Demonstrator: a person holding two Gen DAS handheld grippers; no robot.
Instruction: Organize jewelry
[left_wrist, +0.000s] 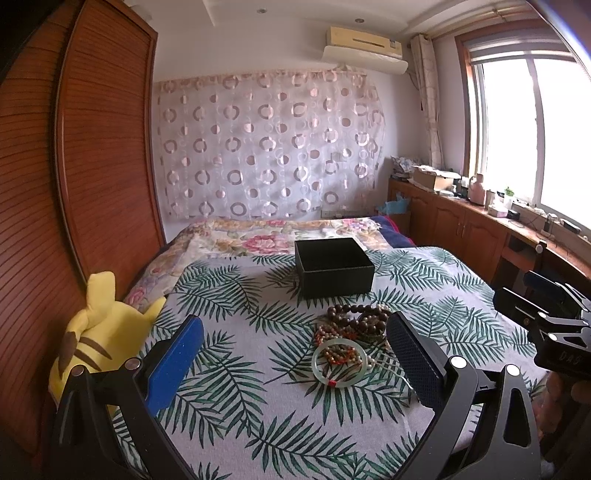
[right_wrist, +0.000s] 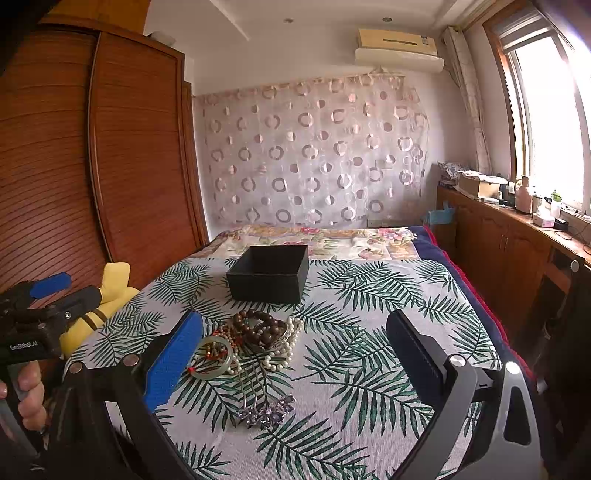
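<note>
Left gripper (left_wrist: 295, 354): fingers spread wide, holding nothing, touching nothing. One pad is blue and smooth-grained, the other dark with a mesh texture. It hangs above a bed (left_wrist: 229, 398) covered in a woven cloth printed with green palm fronds.

Right gripper (right_wrist: 295, 354): likewise wide open and empty, clear of the cloth. Its frame is black with round silver fasteners.

Between the right gripper's fingers, nearest the camera, lie hairpins (right_wrist: 266, 408) with purple crystal flowers on thin metal stems. Just beyond them, toward the blue pad, sits a pale green bangle (right_wrist: 214, 356), smooth, round and translucent, with a red thread tie on its rim. It rests against a tangled heap: a white pearl strand (right_wrist: 286, 350), glossy and fine-beaded, and dark brown wooden beads (right_wrist: 258, 325), large and round. In the left wrist view the same heap lies just inside the dark pad, the bangle nearest.

Beyond the heap, ahead of both grippers and apart from the jewelry, stands a black box (left_wrist: 334, 269), square, matte, lid off, open side up. Its interior contents cannot be made out.

To the left of the left gripper, at the bed edge, a yellow plush toy (left_wrist: 99, 332) leans against a slatted wooden wardrobe (left_wrist: 92, 166). Farther on, a floral quilt (left_wrist: 266, 236), then a sheer curtain (left_wrist: 266, 147) patterned with rings.
</note>
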